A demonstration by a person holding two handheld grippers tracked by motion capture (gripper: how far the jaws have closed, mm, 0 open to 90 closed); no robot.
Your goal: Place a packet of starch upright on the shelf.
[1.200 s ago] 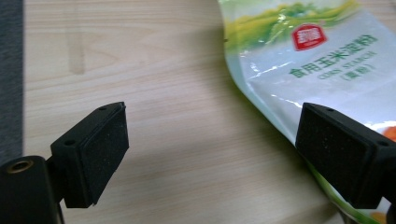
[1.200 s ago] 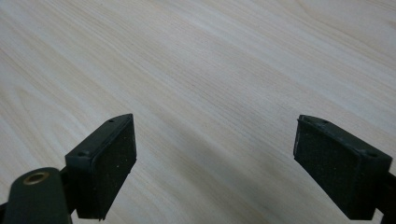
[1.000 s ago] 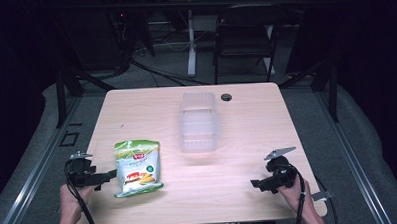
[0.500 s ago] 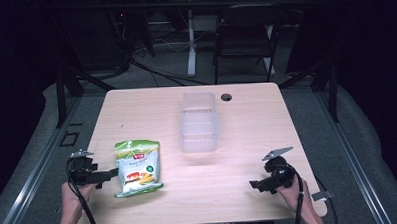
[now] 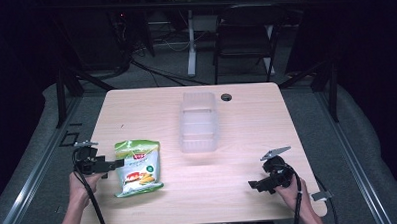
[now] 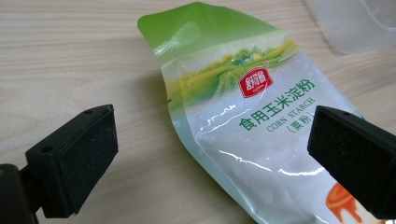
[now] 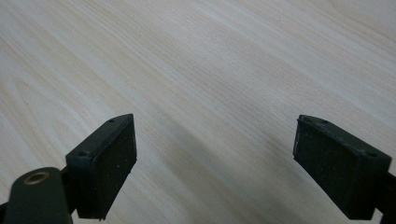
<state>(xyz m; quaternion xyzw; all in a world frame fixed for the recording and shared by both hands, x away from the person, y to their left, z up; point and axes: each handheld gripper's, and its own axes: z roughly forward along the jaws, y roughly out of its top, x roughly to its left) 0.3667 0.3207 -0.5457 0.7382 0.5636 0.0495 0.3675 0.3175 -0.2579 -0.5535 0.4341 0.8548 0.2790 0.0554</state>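
Pale wood ran under both grippers at the desk's (image 5: 247, 120) near edge. At the near left, the left gripper (image 5: 113, 165) pointed at the starch bag (image 5: 137, 166) with its jaws wide — one on each side of the bag's near end, not touching it. At the near right, the right gripper (image 5: 253, 184) hung over bare desk, jaws wide. Farther back, mid-desk, stood a clear bin (image 5: 199, 123) — well apart from the bag.
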